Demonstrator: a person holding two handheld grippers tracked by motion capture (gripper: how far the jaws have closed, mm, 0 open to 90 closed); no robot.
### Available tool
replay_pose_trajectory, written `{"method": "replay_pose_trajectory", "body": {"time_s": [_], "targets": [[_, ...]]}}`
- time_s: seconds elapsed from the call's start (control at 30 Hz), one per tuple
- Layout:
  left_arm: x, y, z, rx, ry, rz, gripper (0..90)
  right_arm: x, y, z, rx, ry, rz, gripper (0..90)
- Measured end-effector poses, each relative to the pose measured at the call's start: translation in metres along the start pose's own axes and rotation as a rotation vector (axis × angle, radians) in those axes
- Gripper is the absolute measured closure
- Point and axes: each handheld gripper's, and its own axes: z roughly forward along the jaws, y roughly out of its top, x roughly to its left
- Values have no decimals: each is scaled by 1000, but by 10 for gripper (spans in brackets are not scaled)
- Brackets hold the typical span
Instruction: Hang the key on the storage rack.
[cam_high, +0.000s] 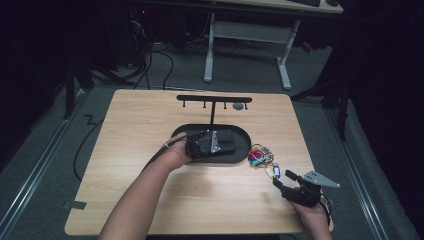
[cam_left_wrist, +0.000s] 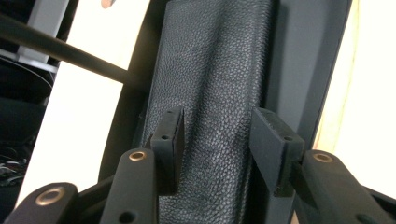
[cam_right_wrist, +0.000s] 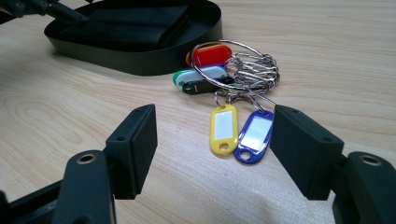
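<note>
A black oval tray (cam_high: 197, 131) with a low wall sits mid-table at the foot of a black T-shaped hook stand (cam_high: 213, 100), and in it lies a black leather wallet (cam_left_wrist: 210, 84), flat on the tray floor. The left gripper (cam_high: 202, 144) hangs over the wallet with its jaws parted on either side of the leather; the pads do not press on it. Just right of the tray, on the bare wood, lies a bunch of key tags (cam_right_wrist: 224, 88) on wire rings: red, green, black, yellow and blue tags, the yellow and blue ones nearest the right gripper (cam_right_wrist: 215, 149), whose jaws stand wide and empty just short of them. The table (cam_high: 125, 165) is pale wood grain on a grey carpeted floor, with a white-legged desk behind it. In the high view the wallet's long axis runs left to right along the tray.
</note>
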Motion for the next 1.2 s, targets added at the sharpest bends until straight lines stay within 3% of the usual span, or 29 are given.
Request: {"method": "replay_pose_trajectory", "body": {"time_s": [0.1, 0.37, 0.5, 0.63, 0.77, 0.87, 0.97, 1.07, 1.2], "targets": [[-1, -2, -5, -8, 5, -11, 555, 1, 0, 1, 1, 0, -3, 325], [-8, -19, -23, -31, 11, -104, 566, 3, 1, 4, 10, -4, -26, 334], [-15, -31, -34, -60, 7, -182, 559, 6, 1, 6, 18, -1, -42, 341], [-23, -46, -47, -102, -15, -289, 551, 6, 1, 7, 22, -6, -45, 339], [-39, -65, -54, -112, -20, -337, 539, 6, 0, 7, 20, -14, -52, 339], [-52, -81, -60, -138, -35, -406, 550, 7, 1, 6, 21, -15, -52, 337], [-66, -94, -68, -135, -18, -435, 527, 7, 1, 7, 38, -12, -45, 331], [-80, -109, -80, -174, -34, -515, 512, 7, 1, 8, 41, -9, -50, 331], [-105, -131, -93, -226, 8, -568, 506, 8, 1, 7, 43, -7, -59, 332]]}}
